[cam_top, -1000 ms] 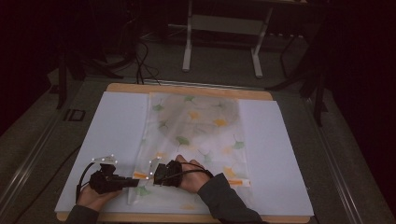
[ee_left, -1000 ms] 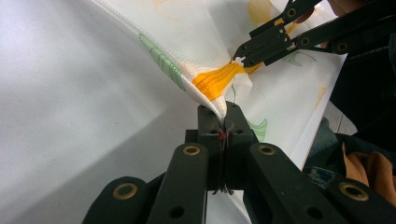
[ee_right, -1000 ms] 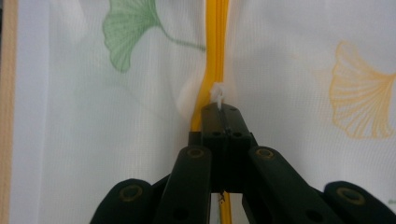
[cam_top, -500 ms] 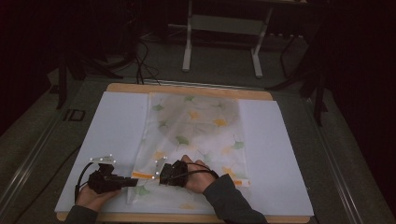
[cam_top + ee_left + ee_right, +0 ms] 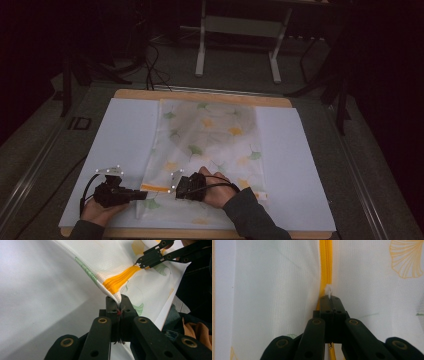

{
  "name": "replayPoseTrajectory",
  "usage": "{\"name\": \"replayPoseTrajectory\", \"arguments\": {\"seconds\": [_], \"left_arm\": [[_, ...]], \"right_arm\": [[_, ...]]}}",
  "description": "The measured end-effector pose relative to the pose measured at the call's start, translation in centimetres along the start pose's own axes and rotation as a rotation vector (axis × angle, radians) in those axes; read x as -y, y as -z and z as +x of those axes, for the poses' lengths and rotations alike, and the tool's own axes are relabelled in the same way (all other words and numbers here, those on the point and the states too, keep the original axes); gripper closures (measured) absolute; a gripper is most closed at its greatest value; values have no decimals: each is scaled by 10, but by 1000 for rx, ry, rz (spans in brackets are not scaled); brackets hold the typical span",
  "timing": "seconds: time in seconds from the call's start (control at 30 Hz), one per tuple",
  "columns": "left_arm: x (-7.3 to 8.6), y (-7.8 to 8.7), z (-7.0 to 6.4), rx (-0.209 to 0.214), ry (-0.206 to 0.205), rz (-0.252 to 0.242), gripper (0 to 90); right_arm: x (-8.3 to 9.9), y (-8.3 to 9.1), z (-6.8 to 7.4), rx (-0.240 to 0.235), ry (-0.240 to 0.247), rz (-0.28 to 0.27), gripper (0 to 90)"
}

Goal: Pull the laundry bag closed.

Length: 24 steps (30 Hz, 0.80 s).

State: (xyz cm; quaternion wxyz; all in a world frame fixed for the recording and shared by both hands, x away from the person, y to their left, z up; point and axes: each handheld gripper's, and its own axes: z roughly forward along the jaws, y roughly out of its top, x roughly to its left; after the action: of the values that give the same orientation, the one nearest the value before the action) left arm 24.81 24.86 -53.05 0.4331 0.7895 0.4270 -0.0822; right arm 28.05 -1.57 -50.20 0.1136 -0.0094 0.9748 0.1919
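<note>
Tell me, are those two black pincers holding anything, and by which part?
Both hold the mesh bag. The left gripper pinches its corner at the end of the orange zipper; the right gripper grips the white zipper pull.

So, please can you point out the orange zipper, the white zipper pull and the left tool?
zipper (image 5: 120, 281), left gripper view, on the middle of the orange band.
pull (image 5: 328, 290), right gripper view, on the white tab above the shut jaws.
left tool (image 5: 119, 305), left gripper view, between its tips, at the bag's edge.

High view above the table (image 5: 125, 130) facing forward and down, gripper views close along their jaws, all sharing the zipper (image 5: 156, 187).
</note>
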Motion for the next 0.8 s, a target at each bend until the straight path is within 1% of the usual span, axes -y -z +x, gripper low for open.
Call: {"name": "replayPoseTrajectory", "arguments": {"seconds": [0.13,0.27,0.37,0.5,0.6,0.8], "left_arm": [[0,1,0,-1,-1,-1,888],[0,1,0,-1,-2,1,889],[0,1,0,-1,1,-2,889],[0,2,1,0,2,-3,888],[0,1,0,2,2,-1,889],[0,2,0,0,0,-2,889]], "right_arm": [[0,1,2,11,11,13,900],[1,4,2,12,14,9,900],[0,5,3,22,29,27,900],[4,6,2,25,27,38,900],[7,7,1,17,19,30,900],[6,8,2,24,27,34,900]]}}
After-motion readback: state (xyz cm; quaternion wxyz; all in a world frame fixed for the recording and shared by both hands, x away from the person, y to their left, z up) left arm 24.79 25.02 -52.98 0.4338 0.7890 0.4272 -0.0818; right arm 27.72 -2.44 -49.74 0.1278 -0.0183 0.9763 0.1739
